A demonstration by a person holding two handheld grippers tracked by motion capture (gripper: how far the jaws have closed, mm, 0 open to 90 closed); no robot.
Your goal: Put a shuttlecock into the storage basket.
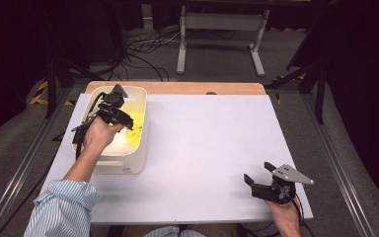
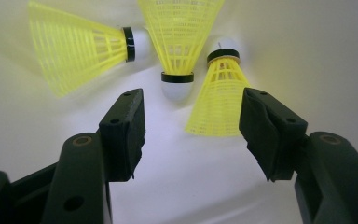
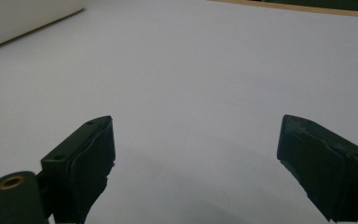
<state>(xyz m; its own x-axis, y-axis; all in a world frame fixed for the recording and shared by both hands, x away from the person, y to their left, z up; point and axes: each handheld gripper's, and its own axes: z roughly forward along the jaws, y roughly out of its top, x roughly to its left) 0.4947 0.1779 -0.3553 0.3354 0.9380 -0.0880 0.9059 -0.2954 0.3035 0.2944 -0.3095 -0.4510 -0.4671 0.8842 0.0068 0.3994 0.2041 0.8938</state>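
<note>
Left gripper inside white rectangular plastic bin, jaws apart, gripping nothing; three yellow plastic shuttlecocks lying at twelve o'clock of it. Right gripper at five o'clock on white tabletop, spread wide, empty.

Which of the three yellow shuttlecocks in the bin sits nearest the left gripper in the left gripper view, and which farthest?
Seen from the left gripper, jaws open with nothing between them:
1. Right shuttlecock, skirt toward the gripper, just inside the right jaw.
2. Middle shuttlecock, white cork pointing at the gripper, centre.
3. Left shuttlecock, lying sideways at the upper left, blurred.
Middle and left are fairly close in rank.
</note>
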